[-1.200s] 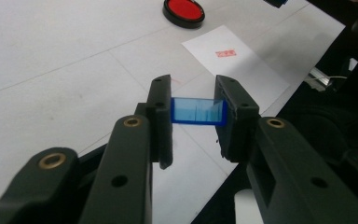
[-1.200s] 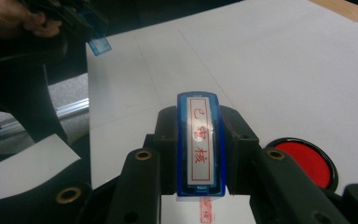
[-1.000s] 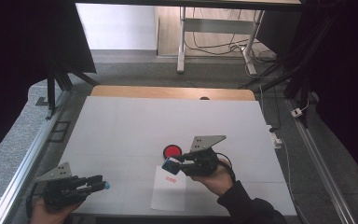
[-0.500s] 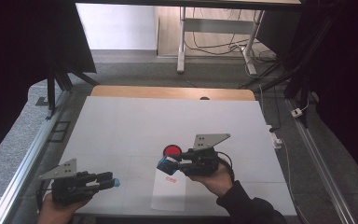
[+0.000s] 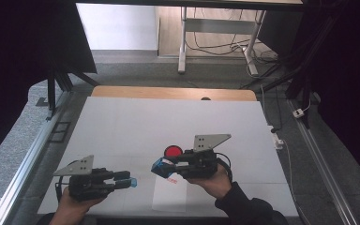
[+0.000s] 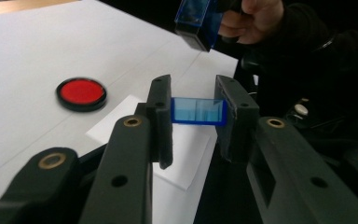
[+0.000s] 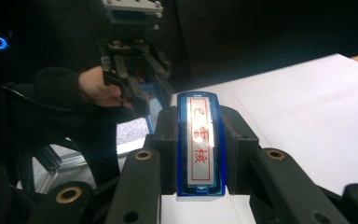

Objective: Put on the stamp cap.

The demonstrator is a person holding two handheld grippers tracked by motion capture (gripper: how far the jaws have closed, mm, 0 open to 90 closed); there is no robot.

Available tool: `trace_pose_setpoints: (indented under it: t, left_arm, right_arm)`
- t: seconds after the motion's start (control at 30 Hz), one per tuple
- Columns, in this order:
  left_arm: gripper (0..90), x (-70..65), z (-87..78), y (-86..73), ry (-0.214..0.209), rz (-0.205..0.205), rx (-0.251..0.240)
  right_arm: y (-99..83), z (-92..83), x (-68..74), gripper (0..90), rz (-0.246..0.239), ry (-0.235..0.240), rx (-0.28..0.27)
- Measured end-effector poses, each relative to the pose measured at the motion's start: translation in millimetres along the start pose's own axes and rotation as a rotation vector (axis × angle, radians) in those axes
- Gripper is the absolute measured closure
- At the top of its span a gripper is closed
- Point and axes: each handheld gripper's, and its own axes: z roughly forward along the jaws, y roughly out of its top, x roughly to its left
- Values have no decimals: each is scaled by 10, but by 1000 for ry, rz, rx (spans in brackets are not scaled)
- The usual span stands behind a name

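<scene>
My left gripper (image 5: 130, 182) is low at the front left, shut on a clear blue stamp cap (image 6: 198, 111) held crosswise between its jaws. My right gripper (image 5: 161, 166) hovers above the small white paper sheet (image 5: 168, 197), shut on a blue stamp (image 7: 200, 144) whose white face carries red characters. The stamp's tip (image 5: 159, 166) points left, toward the cap (image 5: 132, 183). A round red ink pad (image 5: 172, 151) in a black rim lies just behind the right gripper. In the left gripper view the stamp (image 6: 198, 23) hangs above and beyond the cap.
A white sheet covers the table (image 5: 168, 122), with a wooden strip (image 5: 168, 93) along the far edge. Metal rails (image 5: 28, 159) run along both sides. The person's right sleeve (image 5: 243, 206) comes in at the bottom. Table legs and cables (image 5: 206, 42) stand beyond.
My left gripper has moved right with the cap, toward the stamp. My right gripper has shifted slightly left with the stamp. The gap between cap and stamp has narrowed.
</scene>
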Motion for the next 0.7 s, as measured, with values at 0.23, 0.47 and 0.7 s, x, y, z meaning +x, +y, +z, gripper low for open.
trace_pose_setpoints:
  t: [0.23, 0.47, 0.7]
  left_arm:
    - [686, 3, 152, 99, -79, 23, -28]
    - [685, 13, 291, 177, -130, 47, -31]
    - [686, 29, 351, 211, -163, 59, -33]
  right_arm:
    - [34, 33, 37, 712, -12, 51, -27]
    - [57, 59, 75, 712, -24, 94, -63]
    - [69, 86, 91, 713, -21, 124, -73]
